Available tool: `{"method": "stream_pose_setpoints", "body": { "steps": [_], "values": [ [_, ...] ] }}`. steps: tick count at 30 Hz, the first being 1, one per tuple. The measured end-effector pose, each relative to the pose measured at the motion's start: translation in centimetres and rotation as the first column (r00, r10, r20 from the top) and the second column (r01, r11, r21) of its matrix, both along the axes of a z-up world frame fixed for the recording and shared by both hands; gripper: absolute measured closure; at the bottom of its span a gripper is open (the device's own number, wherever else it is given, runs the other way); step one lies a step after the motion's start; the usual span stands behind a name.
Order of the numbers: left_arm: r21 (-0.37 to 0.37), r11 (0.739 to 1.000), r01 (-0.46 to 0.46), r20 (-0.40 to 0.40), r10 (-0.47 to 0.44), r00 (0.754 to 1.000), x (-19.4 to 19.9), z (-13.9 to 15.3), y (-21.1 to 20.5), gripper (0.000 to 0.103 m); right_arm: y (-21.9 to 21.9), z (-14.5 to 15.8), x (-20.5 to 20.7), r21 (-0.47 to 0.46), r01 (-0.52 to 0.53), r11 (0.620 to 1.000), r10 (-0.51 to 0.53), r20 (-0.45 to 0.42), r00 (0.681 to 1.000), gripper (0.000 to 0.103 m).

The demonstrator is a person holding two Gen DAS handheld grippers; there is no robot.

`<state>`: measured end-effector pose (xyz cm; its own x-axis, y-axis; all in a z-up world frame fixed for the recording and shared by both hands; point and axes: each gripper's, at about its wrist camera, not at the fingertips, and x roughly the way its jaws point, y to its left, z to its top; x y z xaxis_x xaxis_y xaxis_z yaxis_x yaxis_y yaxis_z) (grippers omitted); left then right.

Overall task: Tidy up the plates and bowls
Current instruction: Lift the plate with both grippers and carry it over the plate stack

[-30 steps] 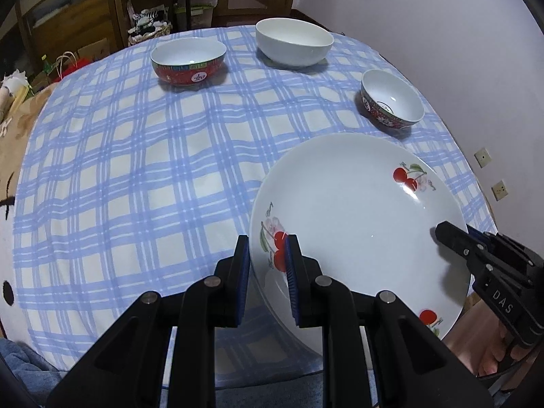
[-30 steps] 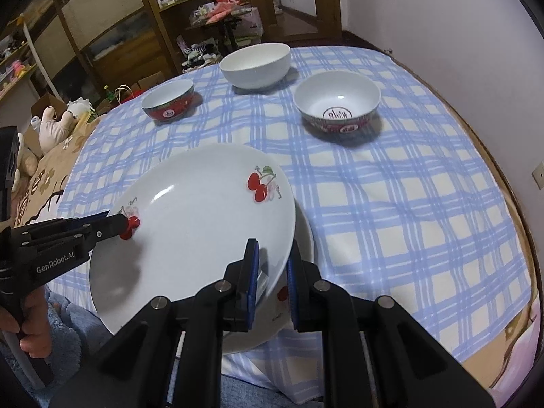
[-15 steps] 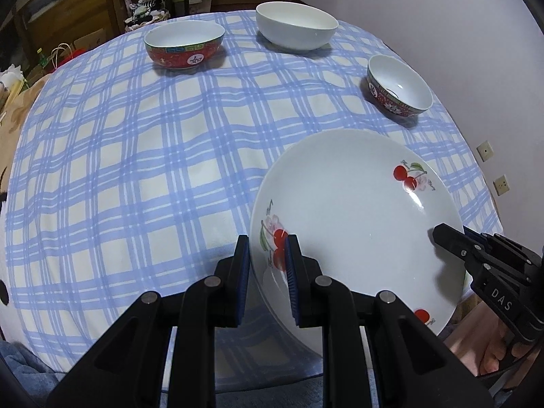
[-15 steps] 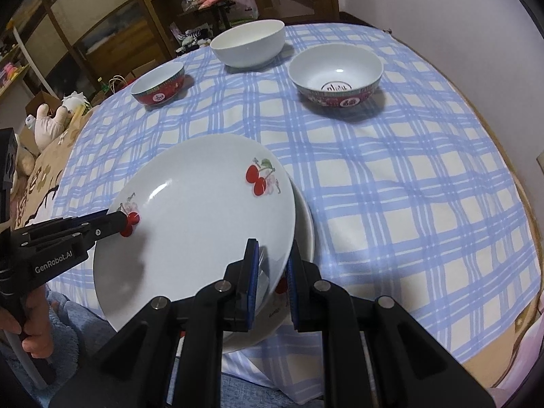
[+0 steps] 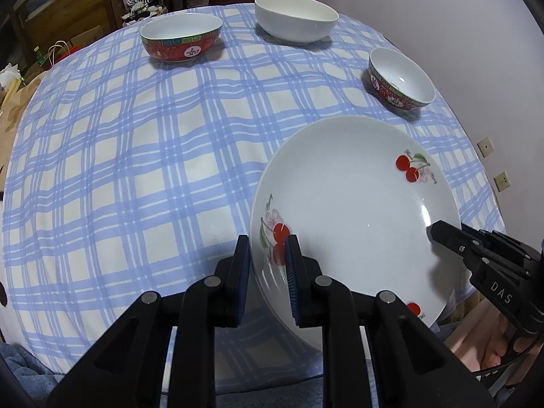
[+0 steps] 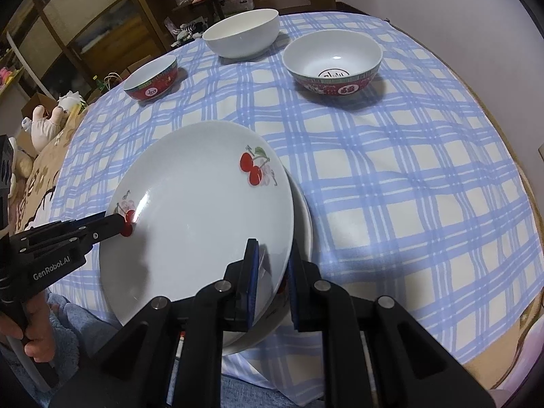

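Hand-held grippers, L [image 5: 267, 255] & R [image 6: 273, 261], both clamped on cherry plate [image 5: 353, 204] rim (opposite sides)

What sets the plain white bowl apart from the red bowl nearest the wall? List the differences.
The plain white bowl has a bare white outside; the red bowl nearest the wall has a red patterned outside with a coloured band at the rim. The white bowl's inside looks unmarked; the red bowl has a dark mark on its bottom. The white bowl stands farther back on the checked tablecloth. Both sit upright and empty.
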<state>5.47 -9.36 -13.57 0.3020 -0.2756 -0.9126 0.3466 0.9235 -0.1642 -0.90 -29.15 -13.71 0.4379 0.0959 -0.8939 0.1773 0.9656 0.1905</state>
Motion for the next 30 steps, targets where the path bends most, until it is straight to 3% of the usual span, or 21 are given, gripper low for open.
{"method": "stream_pose_setpoints", "body": {
  "steps": [30],
  "values": [
    [0.046, 0.998, 0.031, 0.005, -0.031, 1.000, -0.21, -0.69, -0.27, 0.084, -0.12, -0.49, 0.27, 0.018, 0.009, 1.000, -0.008, -0.030, 1.000, 0.082]
  ]
}}
